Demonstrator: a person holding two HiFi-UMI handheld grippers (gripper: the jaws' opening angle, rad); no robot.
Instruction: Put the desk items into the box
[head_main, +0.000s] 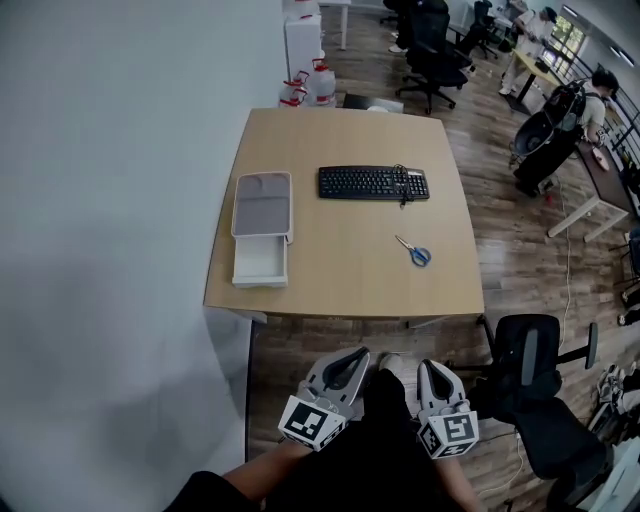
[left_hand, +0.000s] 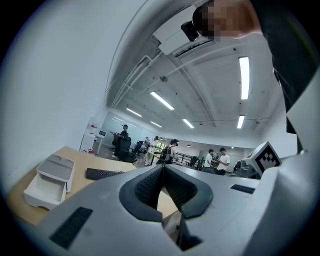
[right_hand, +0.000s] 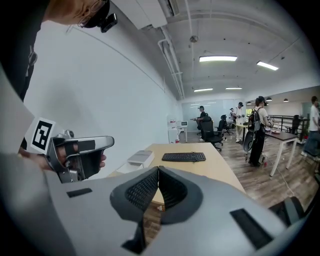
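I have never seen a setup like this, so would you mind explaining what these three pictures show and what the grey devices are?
There is no robot here: a person holds a two-jaw gripper in each hand. The head view comes from a camera on the person's head, looking down at the left gripper and the right gripper, each bearing a cube with square markers. The other two pictures come from cameras riding on the grippers, each looking along its own grey jaws. Both pairs of jaws are together with nothing between them, so nothing is held. Ahead stands a wooden table carrying a black keyboard, blue-handled scissors and a white box with its drawer pulled out. Both grippers are short of the table and touch none of these.
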